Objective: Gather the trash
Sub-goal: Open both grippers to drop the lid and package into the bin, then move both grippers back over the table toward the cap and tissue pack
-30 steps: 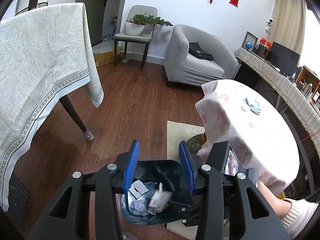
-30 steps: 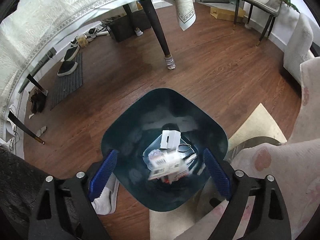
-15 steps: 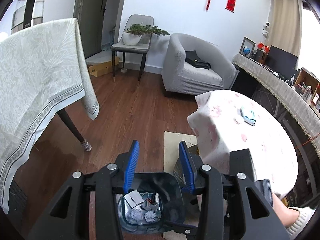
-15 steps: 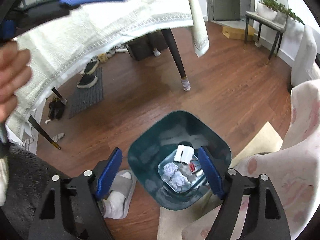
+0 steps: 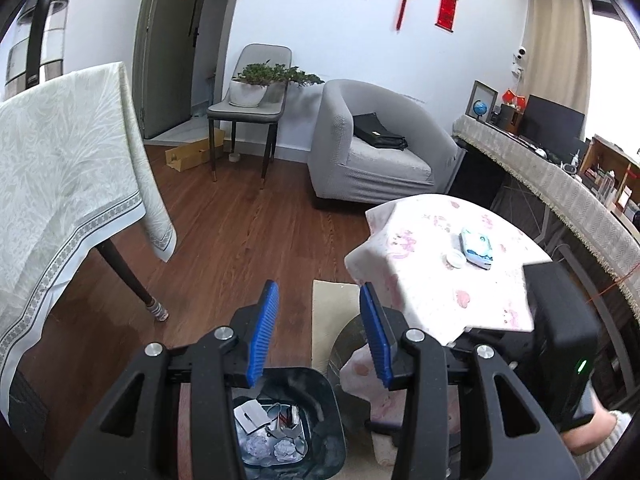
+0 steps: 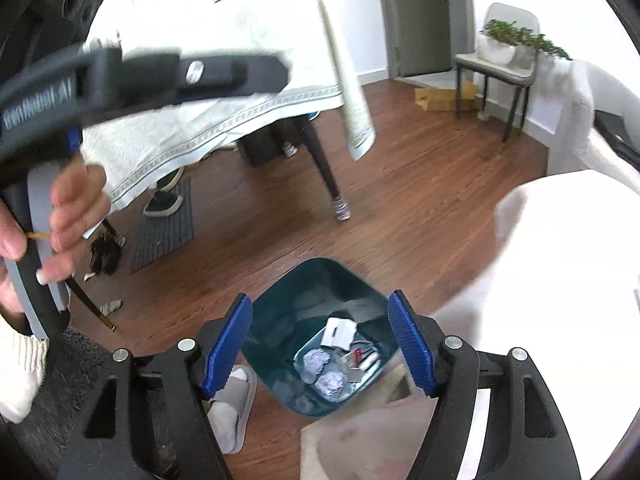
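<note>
A dark teal trash bin (image 5: 330, 404) stands on the wood floor beside the round table (image 5: 432, 280). In it lie crumpled paper balls (image 6: 317, 361), a white card (image 6: 339, 332) and small wrappers (image 5: 286, 420). My left gripper (image 5: 319, 300) hovers above the bin's far rim, jaws opening slightly, nothing between them. My right gripper (image 6: 319, 300) hangs high over the bin (image 6: 280, 320), jaws closing on nothing. A wipes packet (image 5: 476, 246) and a small white disc (image 5: 455, 258) rest on the round table's flowered cloth.
A big table under a pale cloth (image 5: 60, 168) stands left on a dark leg (image 5: 128, 276). Behind are a grey armchair (image 5: 372, 152), a chair with a plant (image 5: 248, 108) and a sideboard (image 5: 560, 176). A slipper (image 6: 232, 408) and beige mat (image 5: 332, 320) flank the bin.
Both grippers have risen away from the bin, which now looks smaller and lower. The right jaws have narrowed. A packet blurred over the bin a second ago now lies still inside.
</note>
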The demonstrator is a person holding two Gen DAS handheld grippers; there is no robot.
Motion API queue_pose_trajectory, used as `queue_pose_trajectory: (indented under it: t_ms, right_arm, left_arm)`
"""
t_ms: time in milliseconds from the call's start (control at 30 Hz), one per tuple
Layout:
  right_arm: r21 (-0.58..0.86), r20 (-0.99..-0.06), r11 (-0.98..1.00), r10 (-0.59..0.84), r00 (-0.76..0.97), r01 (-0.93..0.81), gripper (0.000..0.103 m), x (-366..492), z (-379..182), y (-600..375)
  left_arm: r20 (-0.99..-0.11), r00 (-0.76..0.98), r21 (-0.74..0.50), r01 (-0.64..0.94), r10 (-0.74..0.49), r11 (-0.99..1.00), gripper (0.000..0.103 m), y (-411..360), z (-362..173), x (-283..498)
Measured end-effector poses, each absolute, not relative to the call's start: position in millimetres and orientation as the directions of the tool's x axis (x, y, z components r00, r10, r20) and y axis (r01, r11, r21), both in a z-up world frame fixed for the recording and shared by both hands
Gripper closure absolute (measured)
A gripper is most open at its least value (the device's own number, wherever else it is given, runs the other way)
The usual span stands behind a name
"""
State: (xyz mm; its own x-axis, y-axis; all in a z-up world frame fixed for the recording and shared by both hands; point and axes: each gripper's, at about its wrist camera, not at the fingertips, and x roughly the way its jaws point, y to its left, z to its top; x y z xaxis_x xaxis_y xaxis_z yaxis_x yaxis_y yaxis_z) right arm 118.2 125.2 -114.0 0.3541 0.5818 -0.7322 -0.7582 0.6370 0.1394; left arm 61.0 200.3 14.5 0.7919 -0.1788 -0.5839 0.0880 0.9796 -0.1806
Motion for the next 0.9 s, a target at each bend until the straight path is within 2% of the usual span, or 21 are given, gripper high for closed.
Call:
queue_pose_trajectory:
  t_ms: [267, 333, 900]
  right_arm:
    - [0.140, -0.694, 0.706, 0.570, 0.439, -0.695, 0.032, 133.2, -94.3, 69.0]
    - [0.139, -0.685, 0.722, 0.565, 0.461, -0.678, 0.032, 137.4, -90.0, 55.3]
    - [0.094, -0.672, 0.824, 0.467, 0.575, -0.559, 0.032, 182.8, -72.5, -39.0]
  left_arm:
    - [-0.599, 0.772, -0.153, 0.149, -0.212, 0.977, 0.053, 162.6, 10.1, 77.5]
    - [-0.605, 0.764, -0.144, 0.170, -0.223, 0.975, 0.049, 152.4, 7.8, 82.9]
    - [-0.664, 0.691, -0.072, 0.321, -0.285, 0.944, 0.049, 67.2, -21.1, 134.6]
